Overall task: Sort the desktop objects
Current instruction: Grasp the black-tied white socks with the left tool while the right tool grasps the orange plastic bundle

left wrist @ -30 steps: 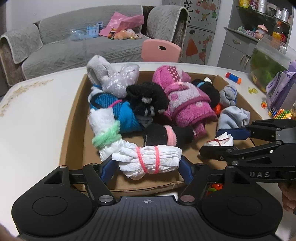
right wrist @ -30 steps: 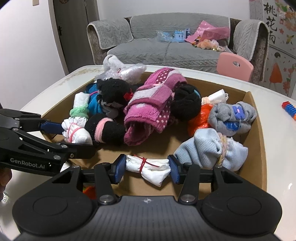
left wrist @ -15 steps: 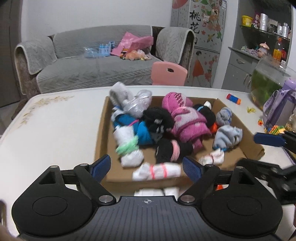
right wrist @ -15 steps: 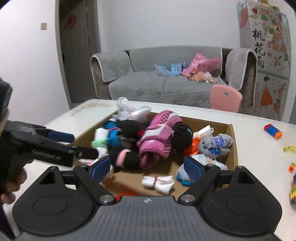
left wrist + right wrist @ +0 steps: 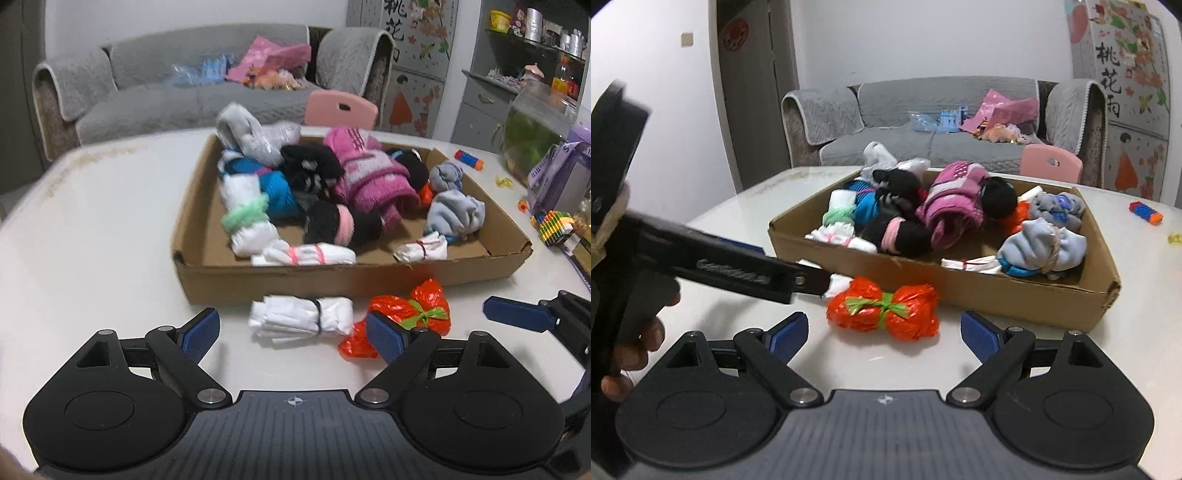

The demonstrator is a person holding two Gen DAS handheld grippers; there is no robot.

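Cloth bundles, cardboard and glossy plastic on a smooth tabletop

The box (image 5: 280, 275) is matt brown cardboard with a rough torn corner; the socks (image 5: 373, 173) in it are soft, fuzzy knitted cloth. The orange bundle (image 5: 882, 308) is crinkled, shiny plastic film, the white bundle (image 5: 299, 317) matt cloth. The table (image 5: 92, 236) is smooth and faintly glossy. The left gripper (image 5: 291, 334) is matt black plastic with ribbed blue pads (image 5: 384, 336).

- One cardboard box (image 5: 280, 275) on the table (image 5: 92, 236).
- Two bundles outside the box: one white bundle (image 5: 301, 319), one orange bundle (image 5: 884, 308).
- Two white rolls (image 5: 306, 254) along the box's near wall, one with pink bands, one with a dark band.
- One magenta bundle (image 5: 369, 173).
- Two pale blue-grey bundles (image 5: 454, 212).
- Two grippers: left gripper (image 5: 293, 334), right gripper (image 5: 884, 332).
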